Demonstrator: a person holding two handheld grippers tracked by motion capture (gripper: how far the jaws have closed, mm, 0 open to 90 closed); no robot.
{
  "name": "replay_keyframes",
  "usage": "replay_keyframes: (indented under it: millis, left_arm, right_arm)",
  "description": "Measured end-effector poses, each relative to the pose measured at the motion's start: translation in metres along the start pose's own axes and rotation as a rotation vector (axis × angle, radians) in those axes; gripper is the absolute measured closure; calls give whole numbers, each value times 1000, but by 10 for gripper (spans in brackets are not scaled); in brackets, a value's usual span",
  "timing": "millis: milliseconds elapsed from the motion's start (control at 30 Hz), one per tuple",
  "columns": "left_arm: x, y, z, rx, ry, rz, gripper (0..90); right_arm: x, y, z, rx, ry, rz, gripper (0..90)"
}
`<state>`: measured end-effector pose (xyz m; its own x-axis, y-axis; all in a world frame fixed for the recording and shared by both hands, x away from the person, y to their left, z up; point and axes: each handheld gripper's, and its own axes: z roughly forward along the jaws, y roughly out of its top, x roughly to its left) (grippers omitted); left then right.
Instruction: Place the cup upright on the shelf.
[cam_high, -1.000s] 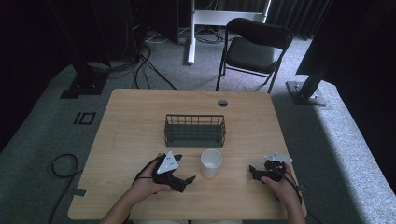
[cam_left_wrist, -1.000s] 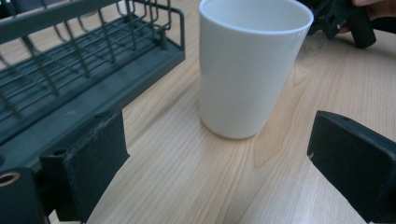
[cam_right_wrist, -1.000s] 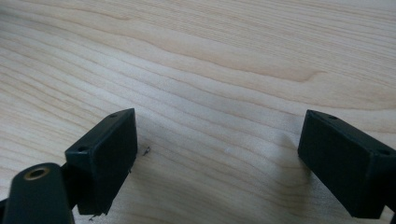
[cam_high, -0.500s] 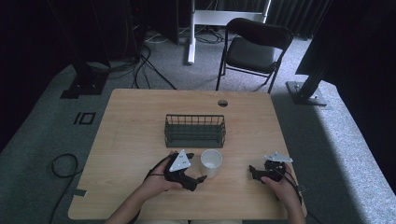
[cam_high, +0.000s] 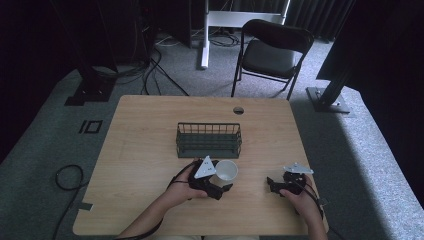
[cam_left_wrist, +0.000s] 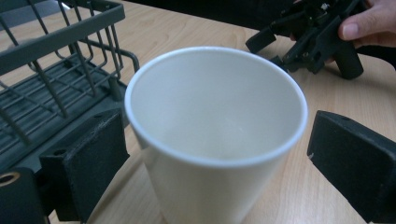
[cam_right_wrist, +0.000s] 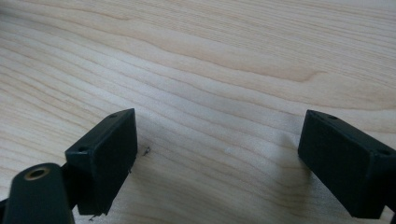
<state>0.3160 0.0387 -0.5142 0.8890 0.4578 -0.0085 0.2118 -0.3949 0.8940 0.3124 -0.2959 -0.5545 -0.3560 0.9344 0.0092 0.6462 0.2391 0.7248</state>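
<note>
no readable text, labels, brands, numbers or signs anywhere

Wooden table: wire basket, paper cup.

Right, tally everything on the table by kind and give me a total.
White paper cup: 1
Dark wire basket: 1
Hand-held tongs: 2, left and right
Total: 4
</note>
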Motion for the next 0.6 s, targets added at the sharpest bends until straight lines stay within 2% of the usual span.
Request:
replay_keyframes:
  millis: [133,300,500,600]
  left_arm:
    - [0,1,6,-6,-4,0,51]
    - [2,2,10,-27,4,-25,51]
    - [2,2,12,-29,-11,-17,64]
    - [2,3,12,-35,-6,-28,108]
  right_arm:
    - [0,0,0,0,0,0,115]
    - [0,0,0,0,2,-1,115]
    - [0,0,0,0,2,-1,115]
    - [0,0,0,0,2,-1,116]
